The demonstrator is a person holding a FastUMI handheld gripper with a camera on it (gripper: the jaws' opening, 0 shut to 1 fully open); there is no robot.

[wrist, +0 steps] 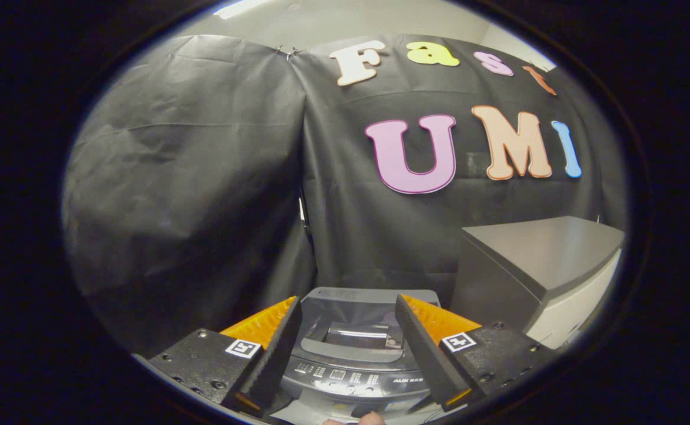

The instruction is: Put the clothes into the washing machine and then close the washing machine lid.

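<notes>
- Black cloth (203,177) pretty much is the room: two big crinkly sheets of it hang as the booth's wall, meeting at a seam that runs down roughly at 12 o'clock from the fingers.
- Up past the top of the cloth there's a pale wall (345,18), with a bright strip of light (239,7) at about 11 o'clock, way up.
- Grey box-shaped cabinet (533,265) stands at around 2 o'clock from the gripper, off to the side of the washer: flat darker grey top, lighter front face, and it looks close to the cloth behind it.
- Washing machine (359,348) is the task thing, sitting low at 12 o'clock, seen between the fingers and just beyond them. It's a dark grey top-loader seen from above.
- Its lid (362,321) seems to be lying down flat over the tub, with a shiny window in it and a curved handle bar at the near edge. Can't tell for sure how tight it sits.
- Control panel (350,378) curves along the near edge of the washer with small buttons, closest to the fingers.
- Gripper (347,319) hovers above the machine, fingers spread wide apart, nothing between them but the view of the washer, not touching anything.
- Bit of a person's fingertip (371,419) peeks in at 6 o'clock, under the panel.
- Whether any clothes are inside, can't tell.
</notes>
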